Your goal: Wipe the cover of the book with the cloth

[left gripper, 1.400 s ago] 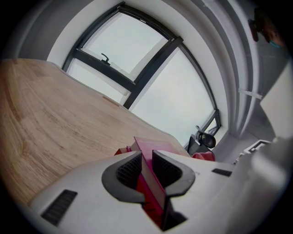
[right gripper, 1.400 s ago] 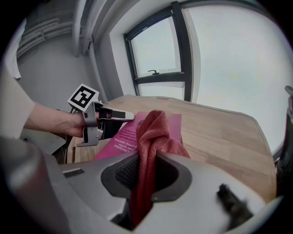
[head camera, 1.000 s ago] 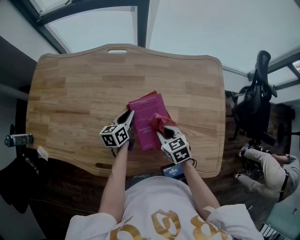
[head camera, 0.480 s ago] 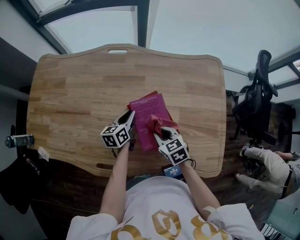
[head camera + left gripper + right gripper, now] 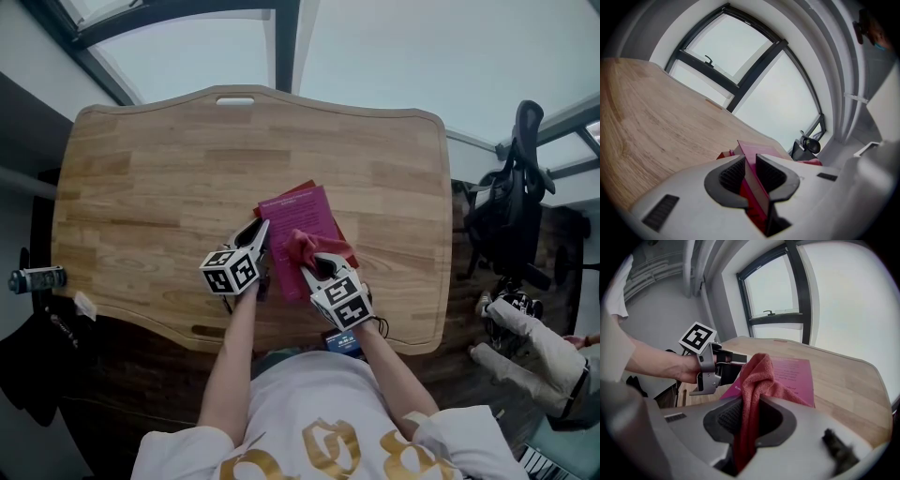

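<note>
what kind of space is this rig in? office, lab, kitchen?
Most likely an office or workroom: a large wooden desk, a black office chair beside it, and tall dark-framed windows behind the desk.

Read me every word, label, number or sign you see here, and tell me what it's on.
No text is legible.
On the book cover: lines of print, too small to read.
On the marker cubes: black-and-white square patterns, no words.
On the blue item at the table's near edge: white print, too blurred.
On the shirt: gold shapes, cut off, unreadable.
</note>
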Demonstrator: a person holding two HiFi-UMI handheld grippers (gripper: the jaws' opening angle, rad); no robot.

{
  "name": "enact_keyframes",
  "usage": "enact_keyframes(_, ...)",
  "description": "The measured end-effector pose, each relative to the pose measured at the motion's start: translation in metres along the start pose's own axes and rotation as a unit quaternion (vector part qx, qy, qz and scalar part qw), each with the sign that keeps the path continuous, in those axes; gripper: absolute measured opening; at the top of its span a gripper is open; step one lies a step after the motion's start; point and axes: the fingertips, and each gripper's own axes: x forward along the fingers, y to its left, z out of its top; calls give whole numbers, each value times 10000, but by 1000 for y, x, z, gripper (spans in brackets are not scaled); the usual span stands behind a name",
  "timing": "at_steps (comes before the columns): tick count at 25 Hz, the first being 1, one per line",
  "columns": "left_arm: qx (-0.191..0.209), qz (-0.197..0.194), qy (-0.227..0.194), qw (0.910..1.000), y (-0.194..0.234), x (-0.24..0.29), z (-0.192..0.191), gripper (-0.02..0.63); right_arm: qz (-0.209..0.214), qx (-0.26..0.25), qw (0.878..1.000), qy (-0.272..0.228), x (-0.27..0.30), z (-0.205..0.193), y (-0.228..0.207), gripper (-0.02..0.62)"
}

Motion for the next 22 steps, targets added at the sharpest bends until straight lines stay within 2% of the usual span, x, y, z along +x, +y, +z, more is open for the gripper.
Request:
enact_keyframes(12, -14, -23, -16, 10000, 0, 0, -1, 77, 157, -164, 9997, 63, 10, 8, 15, 69)
enact_keyframes(16, 33, -56, -12, 10000, -1, 0, 0, 77, 99, -237, 9996, -83, 12, 15, 14, 69)
enact_keyframes(22, 25, -59, 4, 10000, -1, 0, -1, 77, 110, -219, 9997, -42, 15, 12, 14, 69)
